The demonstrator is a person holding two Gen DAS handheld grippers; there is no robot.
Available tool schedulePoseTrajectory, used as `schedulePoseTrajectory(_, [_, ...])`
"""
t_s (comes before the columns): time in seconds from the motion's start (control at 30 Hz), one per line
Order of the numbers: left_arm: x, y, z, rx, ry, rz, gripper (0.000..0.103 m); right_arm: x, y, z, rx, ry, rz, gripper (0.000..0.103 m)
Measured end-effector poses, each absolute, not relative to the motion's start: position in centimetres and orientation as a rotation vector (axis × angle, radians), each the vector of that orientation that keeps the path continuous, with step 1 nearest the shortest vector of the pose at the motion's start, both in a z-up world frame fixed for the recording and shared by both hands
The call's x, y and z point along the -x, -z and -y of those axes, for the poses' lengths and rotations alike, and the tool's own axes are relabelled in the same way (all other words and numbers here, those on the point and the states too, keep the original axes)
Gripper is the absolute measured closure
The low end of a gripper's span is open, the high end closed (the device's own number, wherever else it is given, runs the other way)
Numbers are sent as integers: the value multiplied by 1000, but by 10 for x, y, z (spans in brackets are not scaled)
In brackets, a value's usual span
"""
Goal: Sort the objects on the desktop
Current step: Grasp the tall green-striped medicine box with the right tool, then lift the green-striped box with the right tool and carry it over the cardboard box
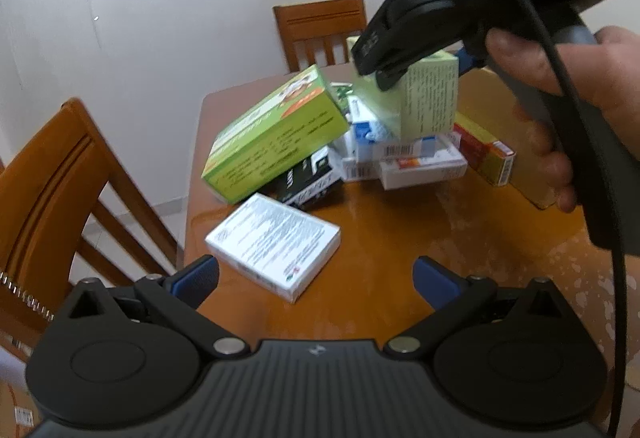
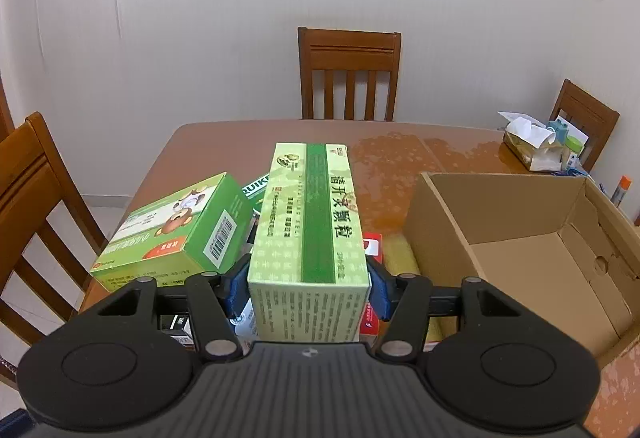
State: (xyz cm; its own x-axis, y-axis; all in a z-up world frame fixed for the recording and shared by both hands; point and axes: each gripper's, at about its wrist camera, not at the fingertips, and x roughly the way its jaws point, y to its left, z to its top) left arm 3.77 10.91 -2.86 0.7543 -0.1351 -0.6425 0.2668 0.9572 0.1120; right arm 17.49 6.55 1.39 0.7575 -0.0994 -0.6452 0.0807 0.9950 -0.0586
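My right gripper (image 2: 308, 288) is shut on a pale green medicine box (image 2: 308, 222), its blue pads pressing both long sides. The left wrist view shows the same box (image 1: 428, 97) held above the pile by the right gripper (image 1: 420, 65), with a hand on the handle. A bright green box (image 1: 276, 133) leans on the heap of small boxes to its left. A white box (image 1: 276, 242) lies alone on the wooden table (image 1: 400, 238), just ahead of my left gripper (image 1: 316, 274), which is open with nothing between its fingers.
An open cardboard box (image 2: 520, 238) stands at the right of the pile, with a red-and-yellow box (image 1: 484, 151) beside it. Wooden chairs (image 2: 350, 73) surround the table. A tissue pack (image 2: 528, 145) and small items sit at the far right corner.
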Motion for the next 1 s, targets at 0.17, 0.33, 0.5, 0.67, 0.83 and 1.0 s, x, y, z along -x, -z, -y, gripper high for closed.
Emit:
schedulePoseTrajectory(0.17, [-48,25,-105,-215,255,-628,0,-184,-8,-68,48,103,-730,41])
schedulePoseTrajectory(0.33, [-55,23,-105,-193,269,-595,0,-187,-3,-67,54,90,-725,43])
schedulePoseTrajectory(0.5, [-57,22,-106,-190,262,-595,0,-183,-5,-60,22,70,-723,43])
schedulePoseTrajectory(0.67, [-51,18,-103,-194,255,-583,0,-172,-12,-46,-49,32,-727,43])
schedulePoseTrajectory(0.83, [-44,15,-97,-203,238,-580,0,-163,-20,-30,-121,0,-734,43])
schedulePoseTrajectory(1.0, [-35,12,-90,-202,225,-576,0,-152,-30,-22,-121,-26,-722,43])
